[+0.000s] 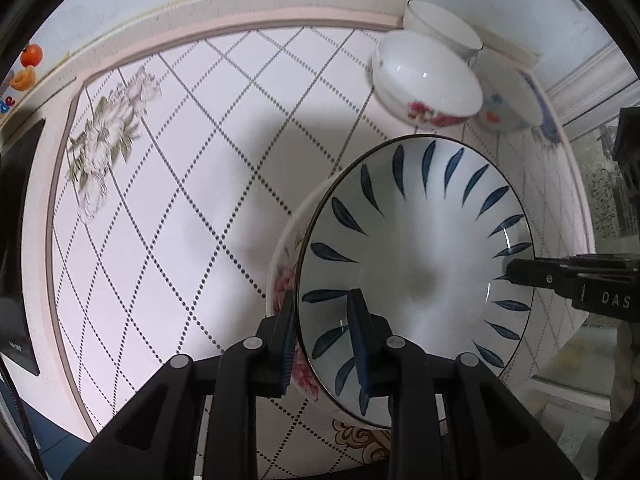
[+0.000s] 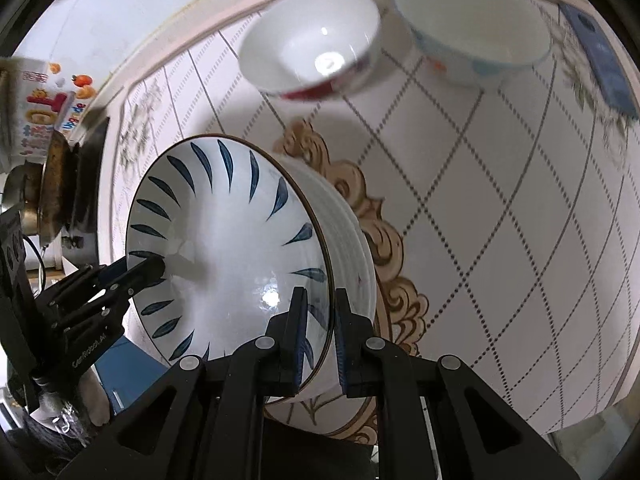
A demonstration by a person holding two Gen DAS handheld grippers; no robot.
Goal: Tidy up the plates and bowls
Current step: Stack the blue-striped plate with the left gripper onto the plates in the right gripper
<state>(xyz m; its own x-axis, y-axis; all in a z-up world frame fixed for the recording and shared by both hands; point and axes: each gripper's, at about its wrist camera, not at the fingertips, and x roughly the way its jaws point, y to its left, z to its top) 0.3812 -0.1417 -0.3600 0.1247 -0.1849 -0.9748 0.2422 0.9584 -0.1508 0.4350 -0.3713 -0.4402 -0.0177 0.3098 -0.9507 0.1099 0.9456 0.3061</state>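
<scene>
I found both of my grippers clamped on one stack of dishes, held above the tiled tabletop (image 1: pixel 192 160). The top piece was a white plate with blue leaf strokes (image 1: pixel 416 248), its rim dark-edged. Beneath it sat a flower-patterned dish (image 1: pixel 286 280), of which only the outer wall showed. In the left wrist view, my left gripper (image 1: pixel 322 336) had one finger outside the flowered wall and one inside the plate, jaws pinching both rims together. My right gripper (image 2: pixel 322 332) gripped the opposite edge in like manner, jaws nearly closed on the rims. Each gripper was visible in the other's view at the far rim.

Three bowls stood well apart from the stack, near the table's back edge: a white bowl with red flowers (image 1: pixel 426 80), a bowl with blue and orange marks (image 1: pixel 508 100) just beside it, and a plain white bowl (image 1: pixel 444 26) behind.
</scene>
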